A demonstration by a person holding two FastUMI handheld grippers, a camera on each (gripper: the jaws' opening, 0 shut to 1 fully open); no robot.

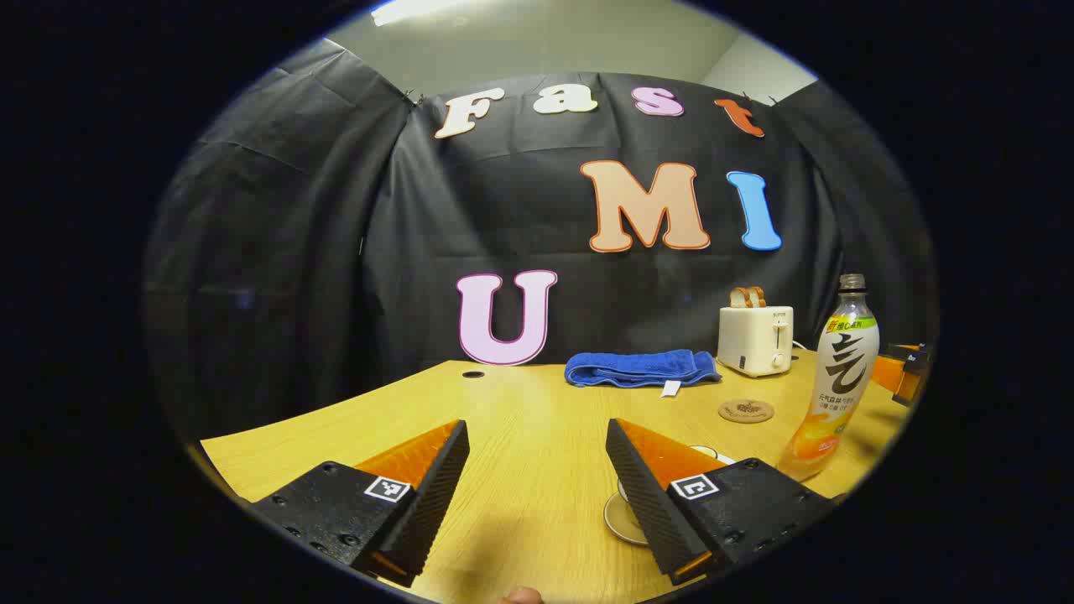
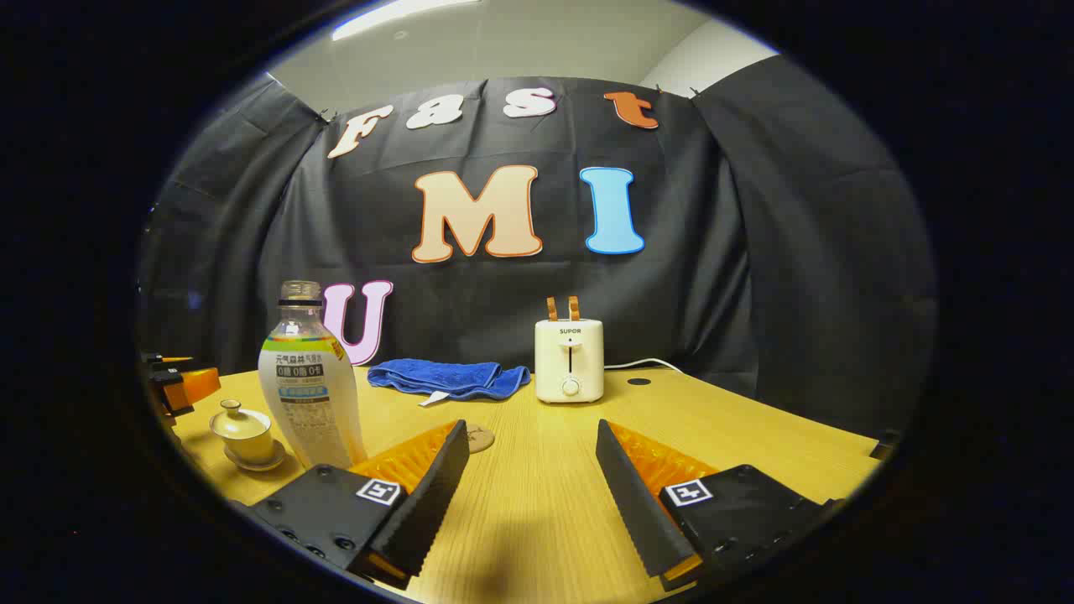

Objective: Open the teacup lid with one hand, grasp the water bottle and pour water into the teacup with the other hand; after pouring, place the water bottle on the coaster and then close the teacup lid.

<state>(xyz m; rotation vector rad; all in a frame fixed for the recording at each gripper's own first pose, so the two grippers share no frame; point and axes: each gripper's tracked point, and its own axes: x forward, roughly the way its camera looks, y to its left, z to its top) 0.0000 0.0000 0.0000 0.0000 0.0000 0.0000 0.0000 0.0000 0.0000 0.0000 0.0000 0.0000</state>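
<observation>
teacup (image 1: 671, 495): in the left gripper view mostly hidden behind the left tool's (image 1: 537, 495) right finger; a bit of saucer and rim shows
coaster (image 2: 480, 438): in the right gripper view partly covered by the right tool's (image 2: 530, 495) left finger
other tool (image 2: 172, 382): cut off at the view's left edge, state unreadable
water bottle (image 2: 309, 382): label print too small to tell

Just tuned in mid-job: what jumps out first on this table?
A tall clear plastic bottle with an orange-tinted base stands uncapped beside the small lidded cream teacup on its saucer. Behind, a cream toaster holding bread slices sits right of a folded blue towel. Both grippers, left and right, are open.
</observation>
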